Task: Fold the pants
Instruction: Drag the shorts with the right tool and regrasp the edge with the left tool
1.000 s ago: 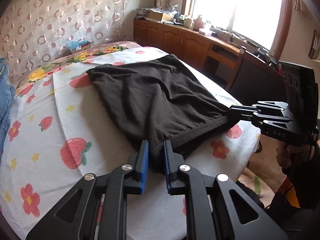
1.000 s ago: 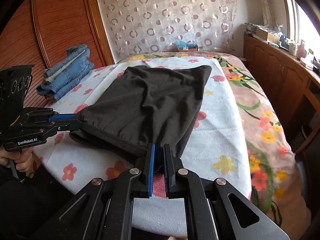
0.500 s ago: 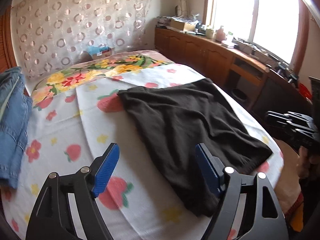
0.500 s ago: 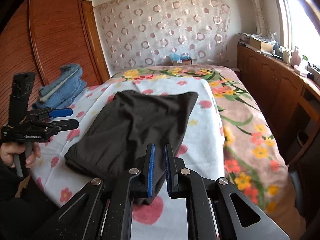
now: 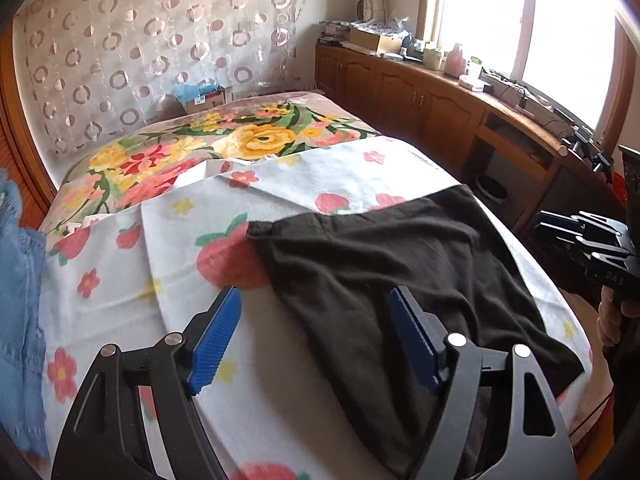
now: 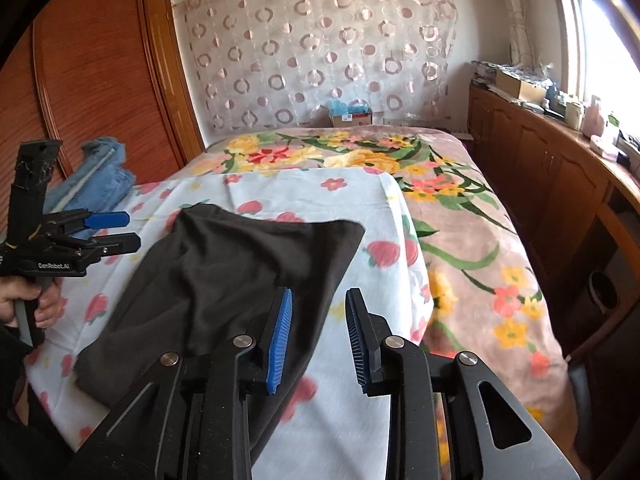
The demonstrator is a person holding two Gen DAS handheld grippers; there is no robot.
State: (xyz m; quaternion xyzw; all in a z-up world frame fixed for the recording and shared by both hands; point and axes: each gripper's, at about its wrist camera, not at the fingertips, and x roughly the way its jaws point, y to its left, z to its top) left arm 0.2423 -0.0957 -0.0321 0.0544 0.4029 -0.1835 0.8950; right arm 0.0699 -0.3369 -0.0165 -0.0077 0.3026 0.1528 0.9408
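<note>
The black pants (image 5: 400, 272) lie folded and flat on the white strawberry-print sheet (image 5: 320, 172). My left gripper (image 5: 316, 300) hovers over their near left edge with its jaws wide and closing slightly; its blue pads touch no cloth. In the right wrist view the pants (image 6: 240, 264) stretch away to the left. My right gripper (image 6: 319, 294) is above their near right edge, its jaws opening, with nothing pinched between the pads. Each gripper shows in the other's view: the right gripper (image 5: 560, 228) at the bed's right side, the left gripper (image 6: 130, 231) in a hand at the left.
Folded blue jeans (image 6: 100, 176) sit at the bed's left side. A floral blanket (image 6: 460, 240) covers the far and right parts of the bed. Wooden cabinets (image 6: 540, 168) run along the window wall, and a small cardboard box (image 5: 200, 98) sits at the headboard.
Both grippers were shut on the pants' near edge. They have let go and drawn back; the left opened wide first, then the right. The pants now lie flat.
</note>
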